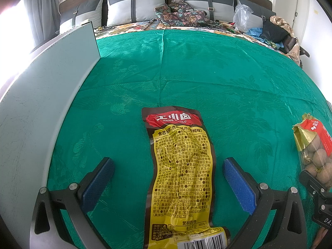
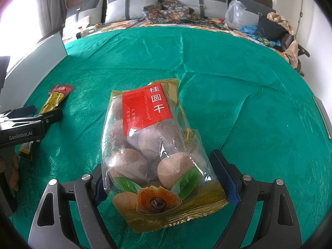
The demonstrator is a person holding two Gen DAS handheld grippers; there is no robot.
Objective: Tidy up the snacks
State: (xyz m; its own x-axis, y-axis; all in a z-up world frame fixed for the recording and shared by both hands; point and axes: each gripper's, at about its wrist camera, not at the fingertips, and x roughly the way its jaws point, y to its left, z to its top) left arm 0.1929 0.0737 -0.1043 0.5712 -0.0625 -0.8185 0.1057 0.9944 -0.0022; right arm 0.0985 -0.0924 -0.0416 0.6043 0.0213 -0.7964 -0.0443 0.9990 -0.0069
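left gripper (image 1: 168, 172) w/ jaws spread wide, blue pads (image 1: 238, 184) well clear of the yellow snack packet (image 1: 182, 176) lying flat between them on the green cloth (image 1: 207, 72). packet printed side up, red label end pointing away, barcode end nearest the camera. touching neither pad.

right gripper (image 2: 164, 176) straddling the dried longan bag (image 2: 149, 145), jaws wide; left pad hidden behind the bag, right pad (image 2: 224, 176) just beside its gold edge. can't tell if pads press or the bag just lies between them on the cloth.

longan bag to the right of the yellow packet, apart. pale board (image 1: 51, 87) standing along the cloth's left edge. grey pillows (image 2: 132, 4) & piled clothes (image 2: 166, 10) at the far end.
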